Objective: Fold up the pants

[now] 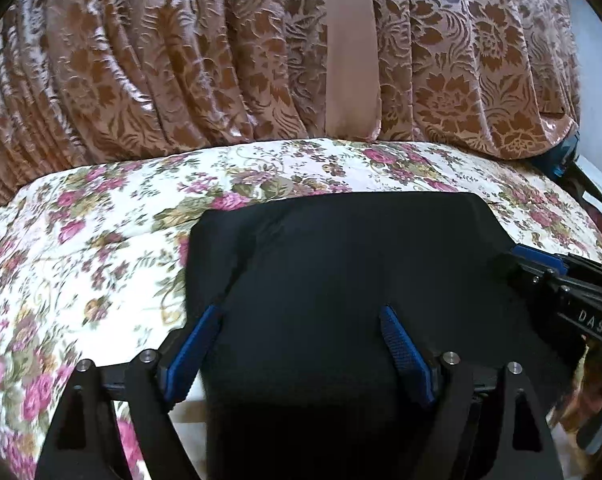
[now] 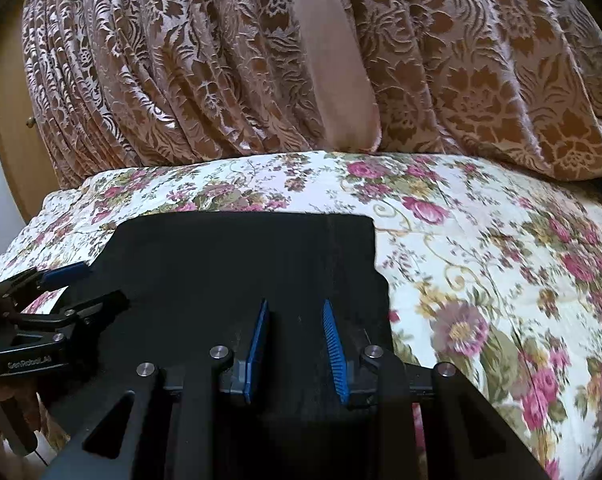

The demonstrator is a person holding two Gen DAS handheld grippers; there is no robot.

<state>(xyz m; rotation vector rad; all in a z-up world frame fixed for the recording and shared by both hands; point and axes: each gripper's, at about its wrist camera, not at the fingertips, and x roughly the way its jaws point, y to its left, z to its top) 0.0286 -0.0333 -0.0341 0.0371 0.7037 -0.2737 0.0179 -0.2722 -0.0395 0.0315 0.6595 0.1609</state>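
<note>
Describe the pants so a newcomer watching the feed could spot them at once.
Find the bed with the white floral bedspread below the brown patterned curtain. On it, nearest the cameras, lies the pants, folded into a flat block. It is the only plain black thing among the flowered fabrics.

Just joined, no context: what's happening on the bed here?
A person with a handheld gripper in each hand is folding black pants on a floral bedspread, with patterned curtains behind. The pants already lie as a compact dark rectangle. The left gripper stands wide open over the cloth, not clamping it. The right gripper has its jaws set narrower, with a clear gap between the pads and nothing visibly pinched. Neither seems to hold the fabric right now.
</note>
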